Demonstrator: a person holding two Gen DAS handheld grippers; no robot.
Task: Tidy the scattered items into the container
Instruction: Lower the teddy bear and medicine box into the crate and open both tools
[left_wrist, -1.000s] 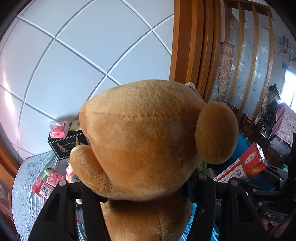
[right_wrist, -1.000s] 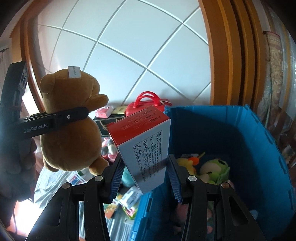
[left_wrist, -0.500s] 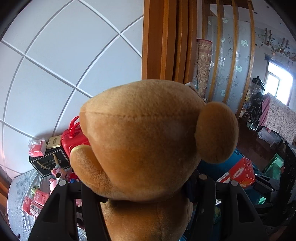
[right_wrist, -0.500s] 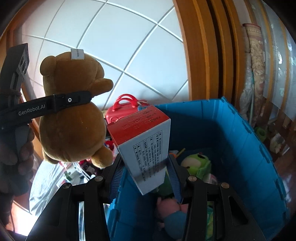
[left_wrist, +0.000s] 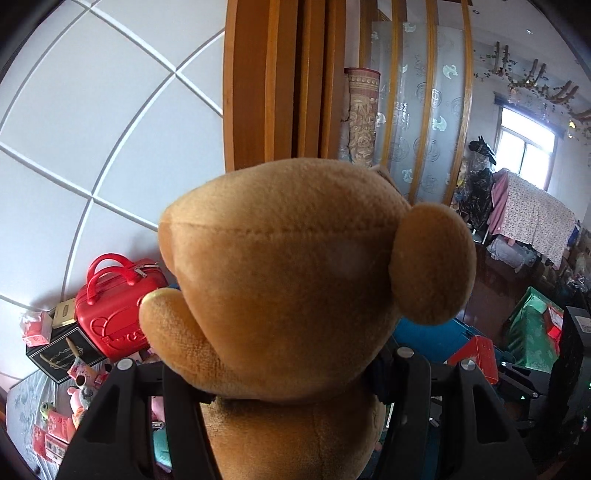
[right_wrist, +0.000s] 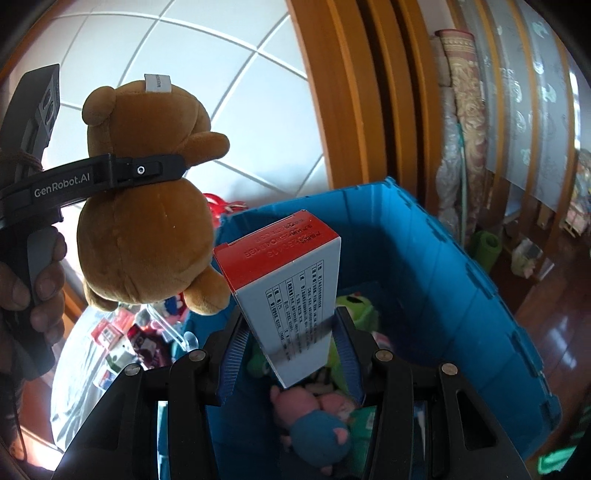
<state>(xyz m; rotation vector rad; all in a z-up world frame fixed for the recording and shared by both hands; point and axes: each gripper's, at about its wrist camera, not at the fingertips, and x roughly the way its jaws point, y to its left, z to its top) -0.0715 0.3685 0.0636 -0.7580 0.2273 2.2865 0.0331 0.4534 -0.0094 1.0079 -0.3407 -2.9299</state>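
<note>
Bear (right_wrist: 144, 236) clamped in left hand-held gripper (right_wrist: 147, 170); box (right_wrist: 291, 306) pinched in right hand-held gripper (right_wrist: 291, 354) above bin (right_wrist: 461, 280).

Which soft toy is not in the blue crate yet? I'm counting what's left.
The brown teddy bear: it hangs in the air, clamped in the left tool, beside the blue crate. The green frog plush and pink pig plush already lie inside.

Count from my two wrist feeds

I see one brown teddy bear (right_wrist: 144, 236), one red-topped carton (right_wrist: 291, 295), one blue bin (right_wrist: 461, 295), one red handbag (left_wrist: 118, 302) and one black box (left_wrist: 62, 356); the plush toys inside the bin overlap too much for me to count.
</note>
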